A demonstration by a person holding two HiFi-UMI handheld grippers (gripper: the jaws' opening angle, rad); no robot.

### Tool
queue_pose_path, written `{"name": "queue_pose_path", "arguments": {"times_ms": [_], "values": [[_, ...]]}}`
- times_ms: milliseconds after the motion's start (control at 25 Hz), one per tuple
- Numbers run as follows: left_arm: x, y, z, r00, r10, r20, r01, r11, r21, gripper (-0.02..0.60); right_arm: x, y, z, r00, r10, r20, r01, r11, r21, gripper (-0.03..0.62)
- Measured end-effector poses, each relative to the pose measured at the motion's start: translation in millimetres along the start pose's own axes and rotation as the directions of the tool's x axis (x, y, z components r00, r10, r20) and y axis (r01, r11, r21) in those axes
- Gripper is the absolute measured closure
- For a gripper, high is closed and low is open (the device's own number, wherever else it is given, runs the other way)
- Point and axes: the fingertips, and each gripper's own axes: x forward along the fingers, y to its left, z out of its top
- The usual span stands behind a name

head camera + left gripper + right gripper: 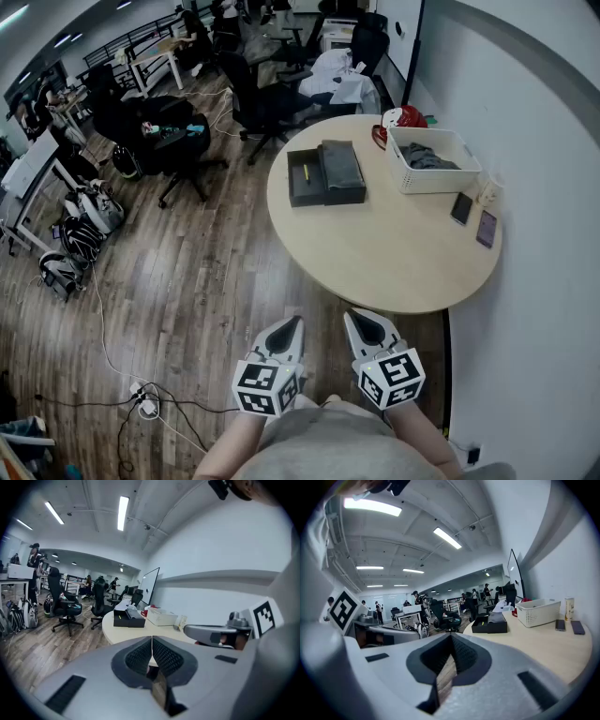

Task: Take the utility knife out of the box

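Note:
A black box (pixel 307 179) lies open on the far left of the round table (pixel 394 262), its dark lid (pixel 342 171) lying beside it to the right. A thin yellow-marked thing, seemingly the utility knife (pixel 305 172), lies inside the box. Both grippers hang low in front of the person, short of the table's near edge and far from the box. My left gripper (pixel 292 324) is shut and holds nothing. My right gripper (pixel 362 319) is likewise shut and empty. The left gripper view shows the box (pixel 127 619) far ahead, and it appears in the right gripper view too (pixel 490 624).
A white basket (pixel 433 159) with grey cloth stands at the table's back right, a red thing (pixel 400 118) behind it. Two phones (pixel 461 208) (pixel 487 229) lie near the wall. Office chairs (pixel 178 141), desks, bags and floor cables (pixel 145 403) fill the left.

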Motion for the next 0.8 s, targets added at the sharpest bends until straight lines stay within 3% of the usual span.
{"name": "queue_pose_path", "arguments": {"times_ms": [160,520,800], "values": [[-13,-13,-3,1.000,0.009,0.026,-0.007,0.998,-0.060,0.578,-17,9,-3,1.000,0.007,0.000,-0.007,1.000,-0.024,0.594],[-30,-49,-15,0.999,0.015,0.049,-0.012,0.998,-0.069,0.578,-53,13,-12,0.999,0.050,-0.007,-0.051,0.997,-0.059,0.594],[-31,-63,-24,0.997,0.046,0.059,-0.040,0.995,-0.093,0.578,-67,10,-14,0.994,0.107,0.010,-0.106,0.994,-0.018,0.594]]}}
